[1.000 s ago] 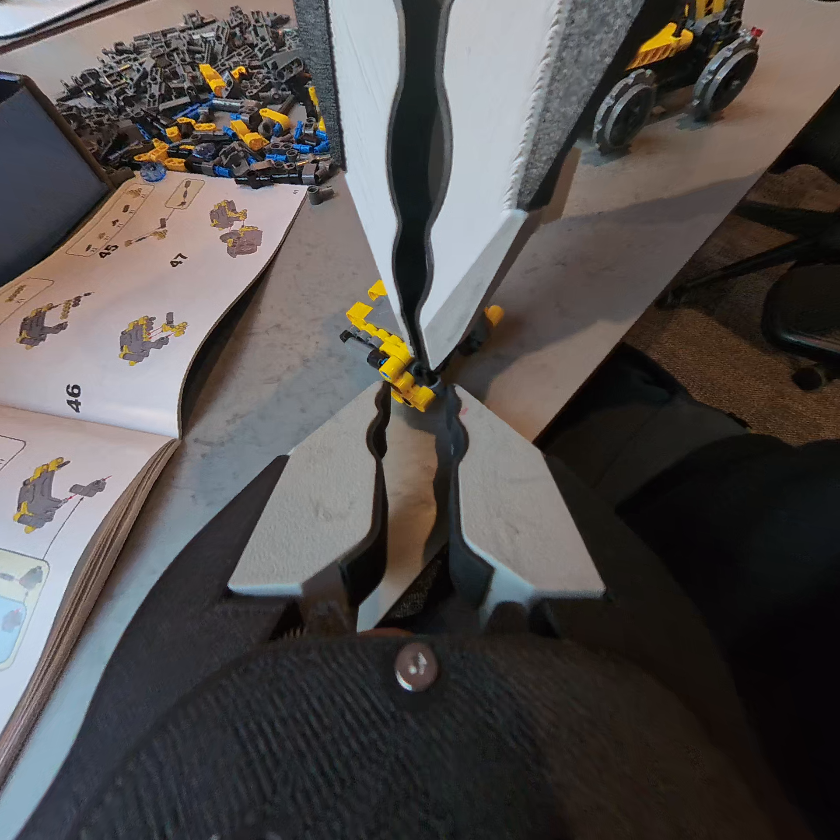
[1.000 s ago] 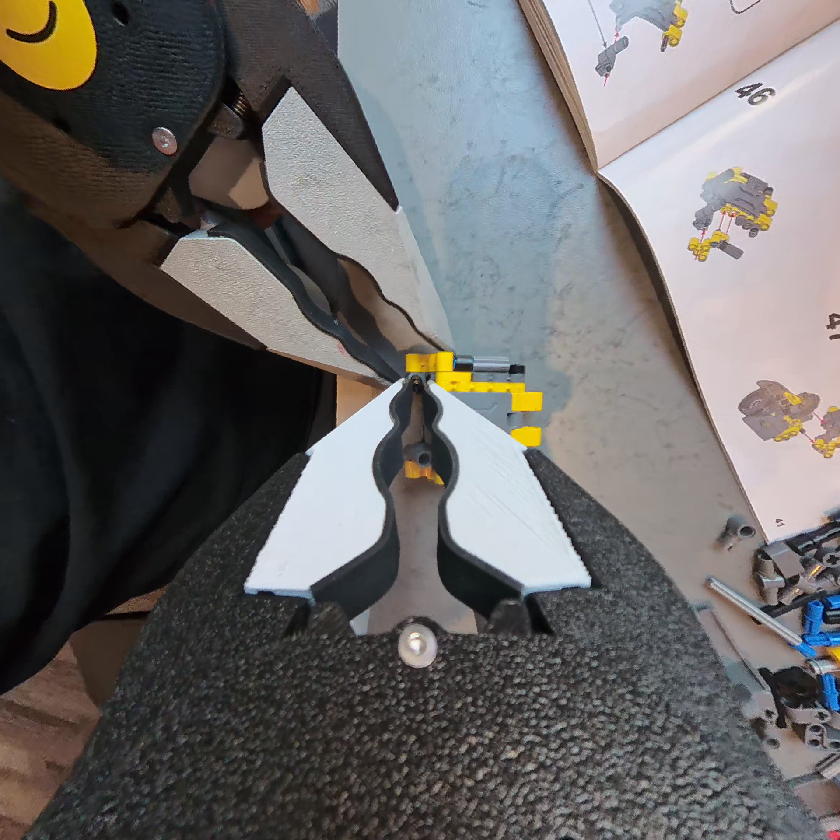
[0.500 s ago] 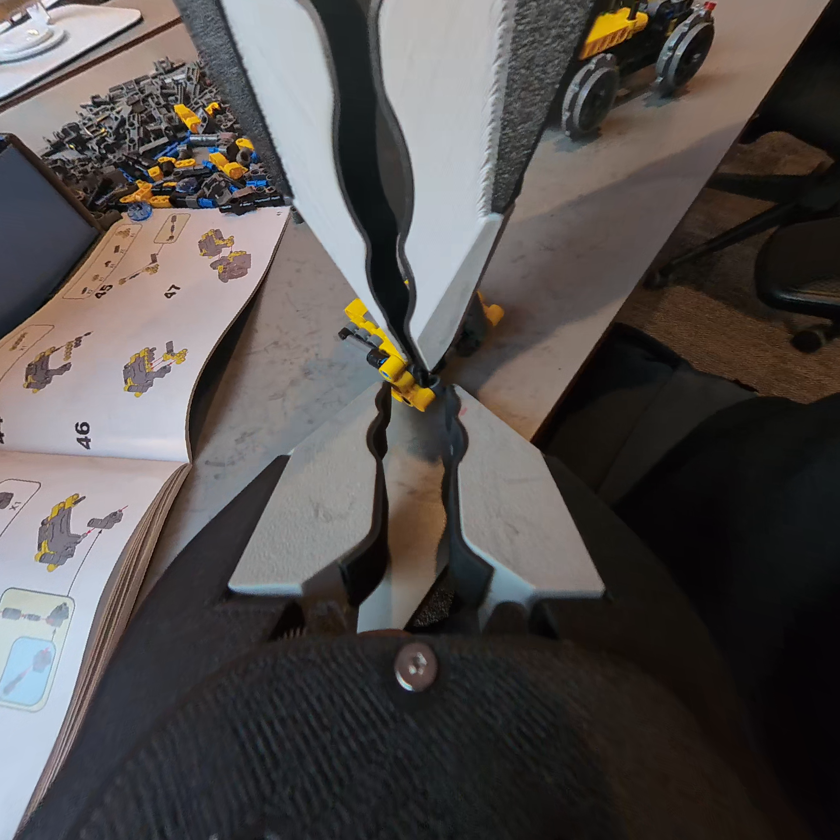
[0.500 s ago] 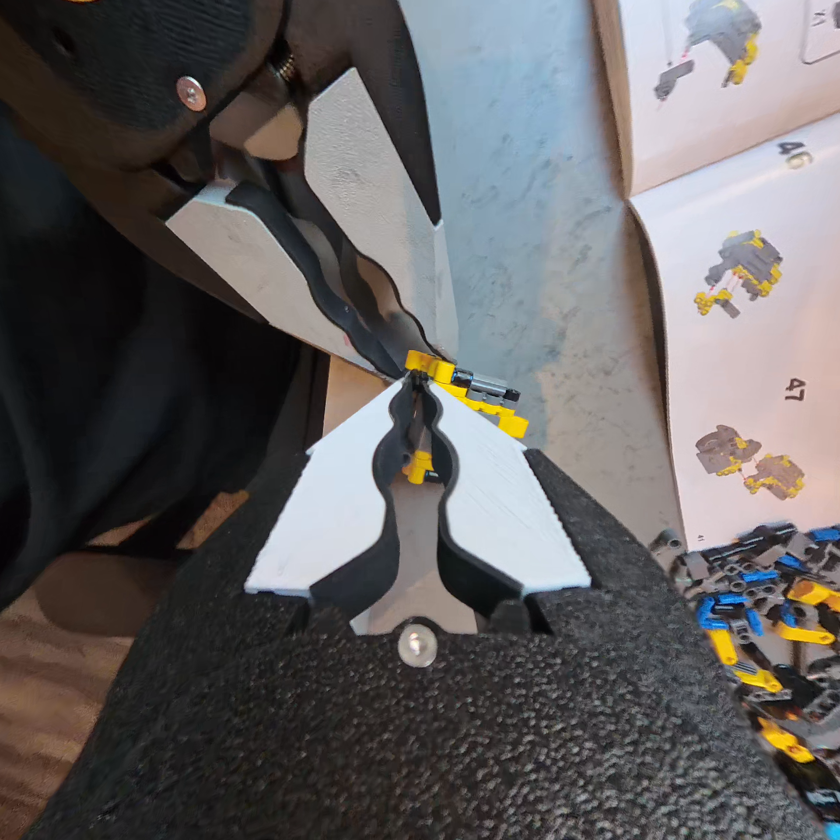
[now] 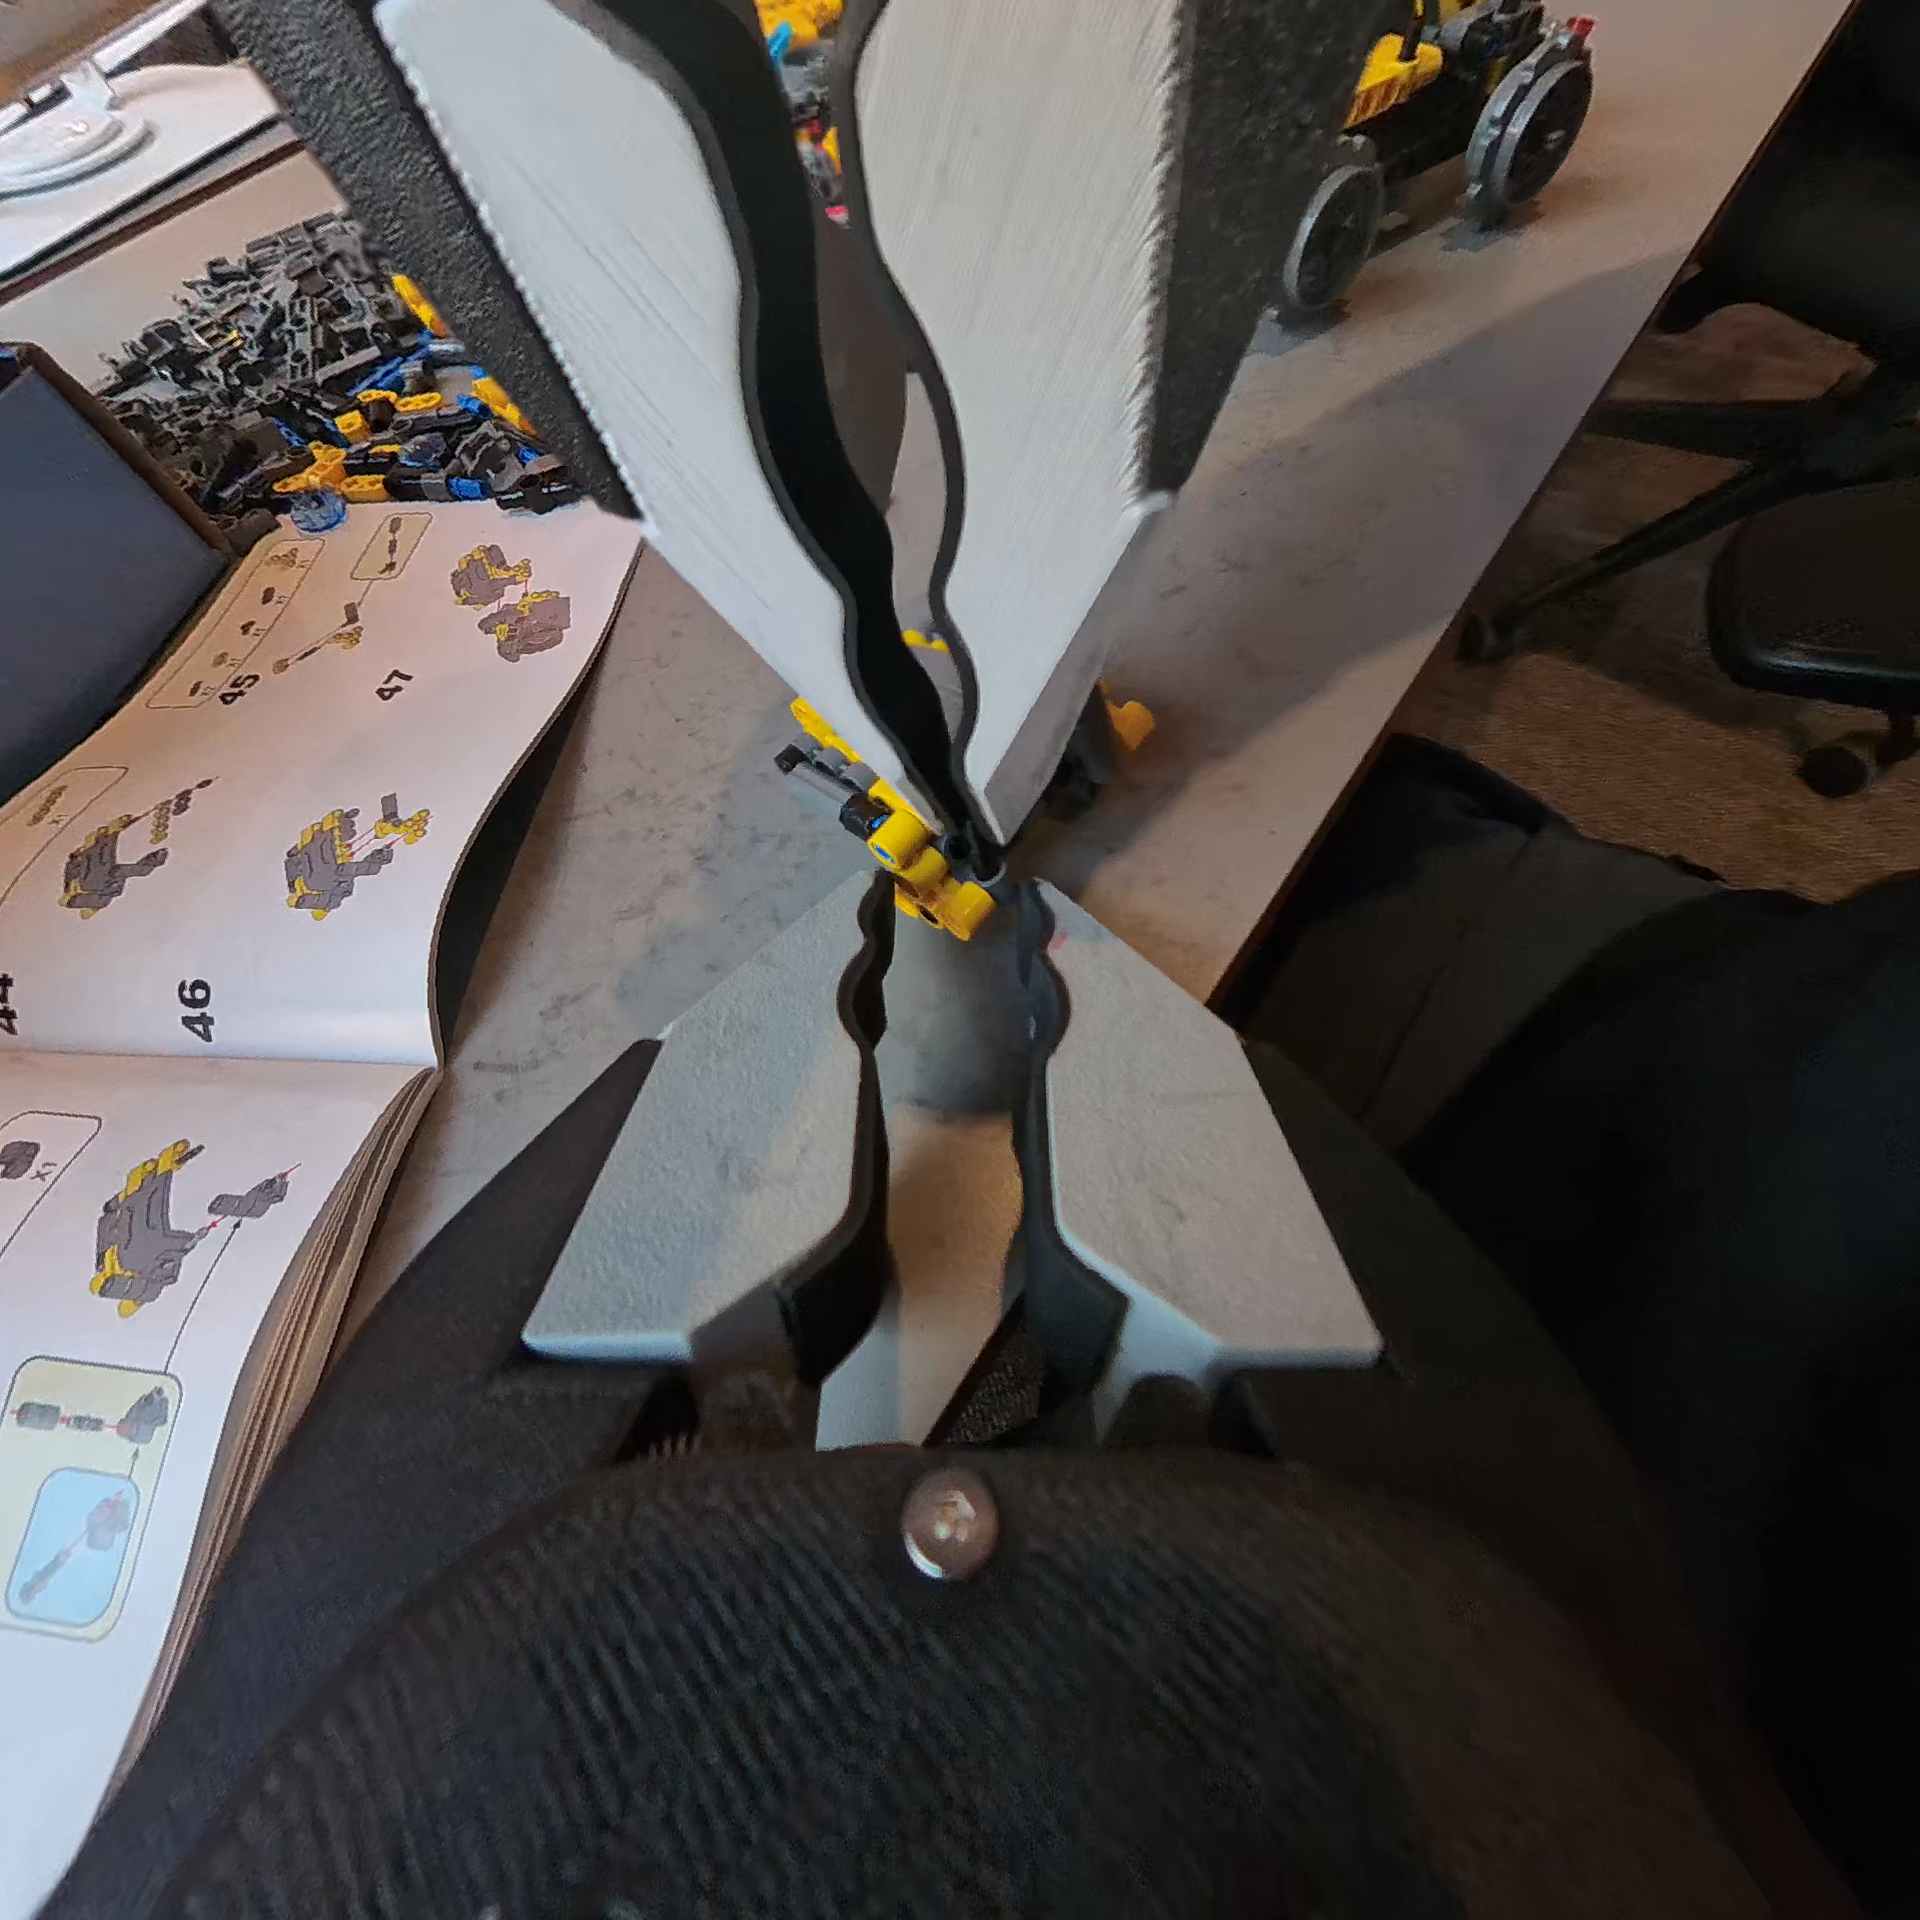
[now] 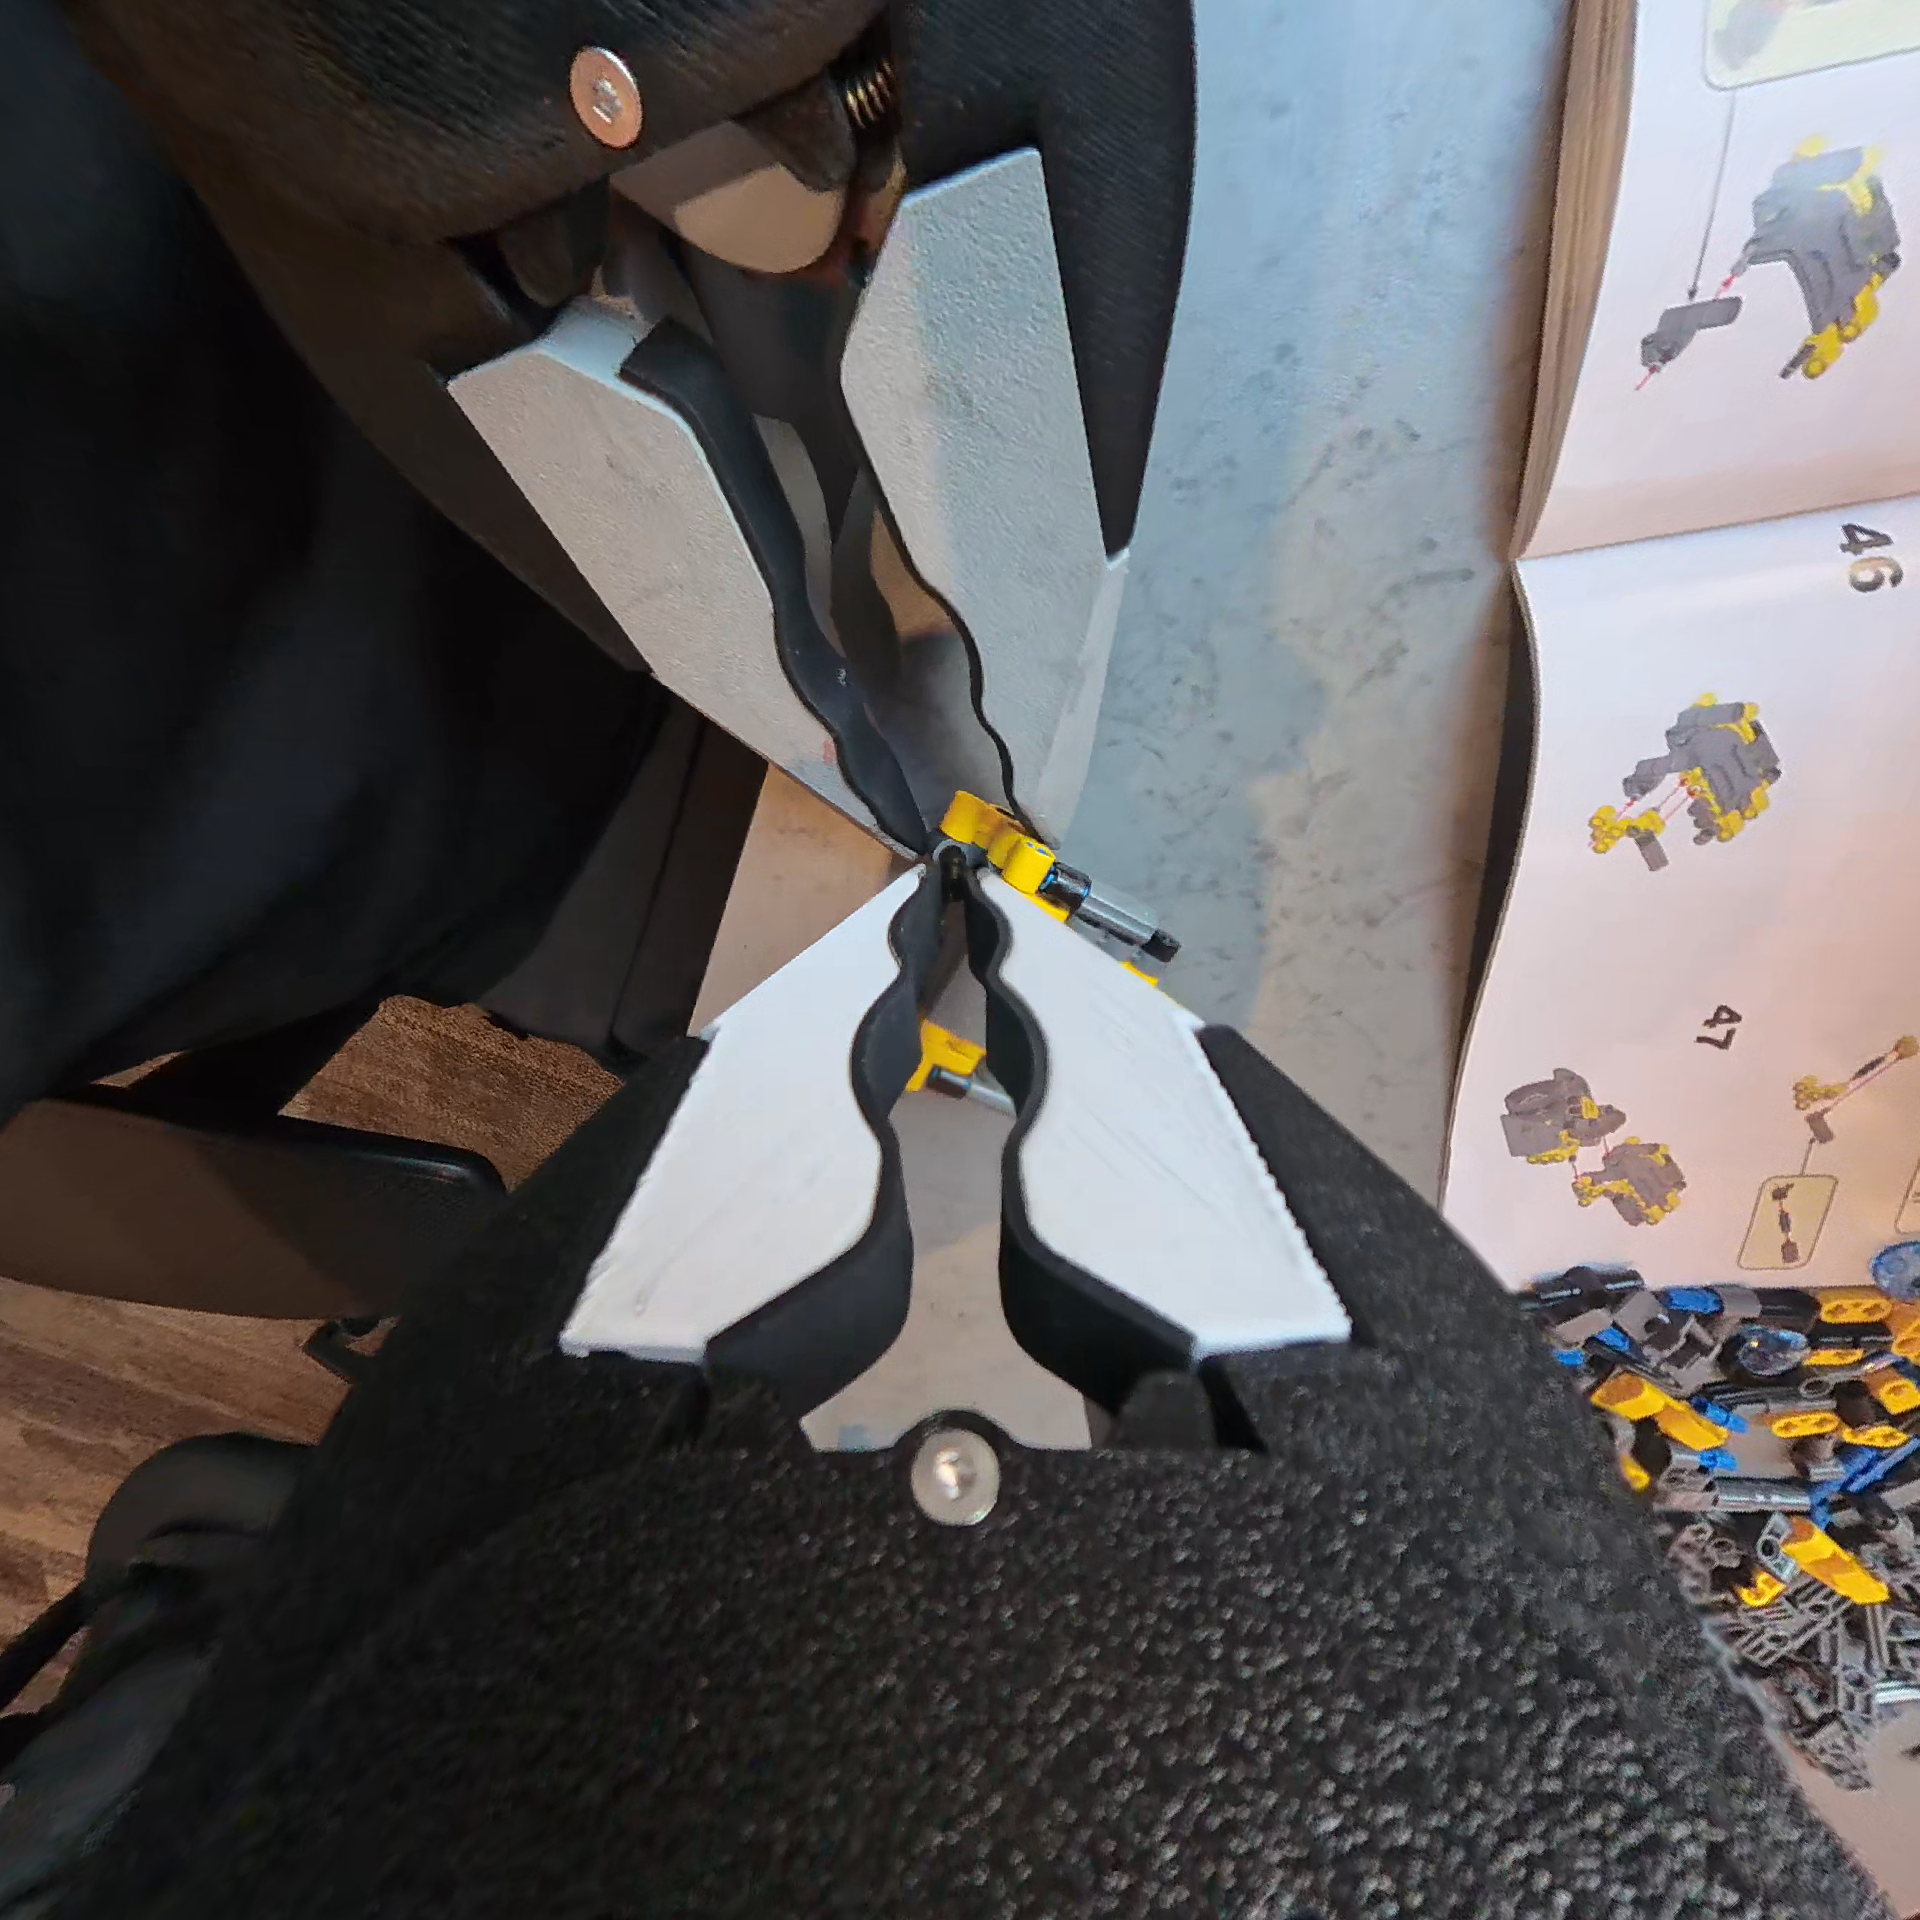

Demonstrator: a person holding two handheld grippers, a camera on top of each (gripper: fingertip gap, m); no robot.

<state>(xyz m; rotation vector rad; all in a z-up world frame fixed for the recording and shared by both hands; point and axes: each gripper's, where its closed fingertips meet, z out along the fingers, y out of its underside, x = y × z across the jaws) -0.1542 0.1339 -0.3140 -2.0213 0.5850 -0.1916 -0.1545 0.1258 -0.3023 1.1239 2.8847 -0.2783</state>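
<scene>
A small yellow and grey brick assembly (image 5: 925, 873) hangs just above the grey table (image 5: 675, 831), near its edge. My left gripper (image 5: 956, 899), with grey fingers, is shut on its yellow end from below. My right gripper, with white fingers (image 5: 1039, 468), comes in from above and meets it tip to tip. In the right wrist view my right gripper (image 6: 948, 871) is shut on a dark pin at the same end of the assembly (image 6: 1003, 831). The left gripper's grey fingers (image 6: 665, 540) close in from above. A yellow bit (image 6: 940, 1060) shows behind my right fingers.
An open instruction booklet (image 5: 260, 831) lies left of the grippers, and shows in the right wrist view (image 6: 1714, 831). A pile of loose bricks (image 5: 312, 416) lies beyond it. A yellow wheeled model (image 5: 1455, 125) stands far right. A dark box (image 5: 73, 540) and an office chair (image 5: 1818, 623) flank the table. My two grippers' fingertips are within a few centimetres of each other. Left tips and right tips are each some 30 cm from the yellow wheeled model (image 5: 1455, 125).
Both grippers keep their hold. The right gripper has swung and tilted, so the assembly's grey end now points down and right in its view. The brick pile has come into view.
</scene>
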